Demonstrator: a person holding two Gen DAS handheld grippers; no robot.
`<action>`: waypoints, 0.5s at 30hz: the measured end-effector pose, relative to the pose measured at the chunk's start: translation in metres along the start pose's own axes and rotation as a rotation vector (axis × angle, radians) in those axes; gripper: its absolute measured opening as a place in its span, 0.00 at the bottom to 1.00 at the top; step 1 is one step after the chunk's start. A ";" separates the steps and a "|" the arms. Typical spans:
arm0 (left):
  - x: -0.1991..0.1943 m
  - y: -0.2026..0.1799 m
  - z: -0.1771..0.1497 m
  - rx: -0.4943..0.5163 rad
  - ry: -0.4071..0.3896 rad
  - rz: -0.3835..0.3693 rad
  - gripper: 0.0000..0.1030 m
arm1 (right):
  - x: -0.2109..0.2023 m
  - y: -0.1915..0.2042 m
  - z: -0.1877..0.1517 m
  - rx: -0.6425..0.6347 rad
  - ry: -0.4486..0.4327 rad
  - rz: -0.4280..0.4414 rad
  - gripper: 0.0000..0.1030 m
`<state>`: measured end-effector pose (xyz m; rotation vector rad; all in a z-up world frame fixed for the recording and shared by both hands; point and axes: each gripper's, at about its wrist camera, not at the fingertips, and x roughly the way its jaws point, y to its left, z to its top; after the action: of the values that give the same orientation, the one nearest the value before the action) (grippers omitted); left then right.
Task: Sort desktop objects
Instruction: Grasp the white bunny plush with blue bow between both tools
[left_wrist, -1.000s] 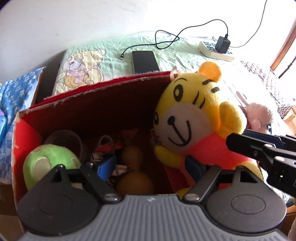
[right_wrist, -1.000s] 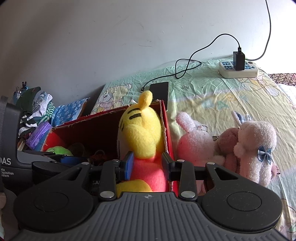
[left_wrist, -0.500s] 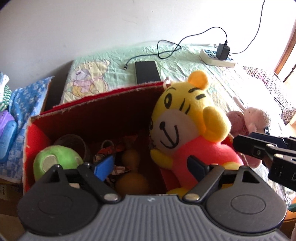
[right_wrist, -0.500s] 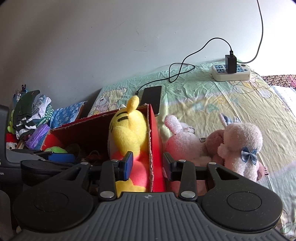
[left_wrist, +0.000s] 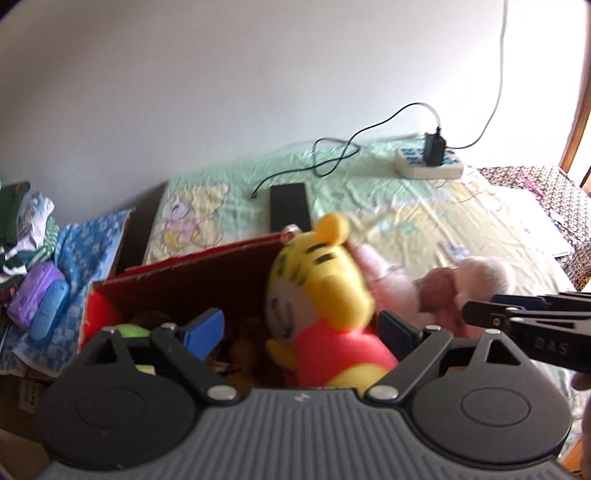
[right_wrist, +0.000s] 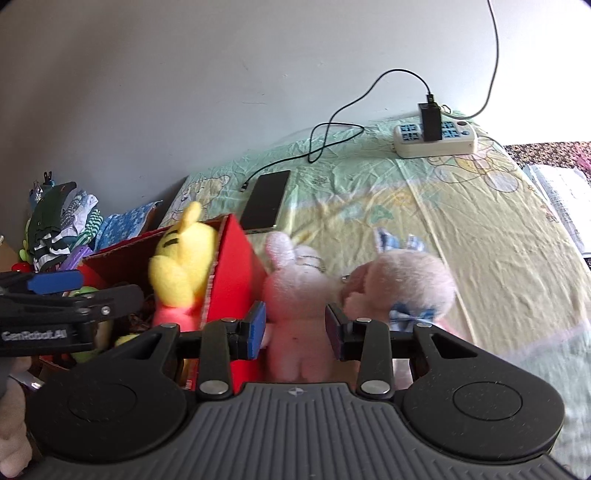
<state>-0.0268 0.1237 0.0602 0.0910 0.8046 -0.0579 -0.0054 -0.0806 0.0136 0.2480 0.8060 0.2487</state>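
Left wrist view: the left gripper (left_wrist: 301, 330) is shown with jaws apart above the red box (left_wrist: 184, 284); the tiger plush (left_wrist: 325, 306) is seated upright in the box's right end, unheld. Right wrist view: the right gripper (right_wrist: 295, 326) is held with jaws apart on either side of the pink rabbit plush (right_wrist: 297, 295), which lies on the bedsheet (right_wrist: 461, 229) just beside the box wall; contact cannot be told.

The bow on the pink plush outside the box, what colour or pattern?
Blue and white check, on the pink plush; clearest in the right wrist view.
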 end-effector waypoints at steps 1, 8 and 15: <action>-0.003 -0.007 0.001 0.003 -0.008 -0.007 0.88 | -0.001 -0.008 0.000 0.005 0.002 0.001 0.37; -0.007 -0.062 0.005 0.009 -0.020 -0.072 0.88 | -0.002 -0.070 -0.001 0.064 0.026 -0.005 0.37; 0.017 -0.114 -0.004 -0.001 0.039 -0.125 0.88 | 0.013 -0.128 -0.007 0.188 0.093 0.066 0.36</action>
<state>-0.0278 0.0101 0.0383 0.0411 0.8485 -0.1748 0.0141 -0.1960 -0.0392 0.4429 0.9155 0.2482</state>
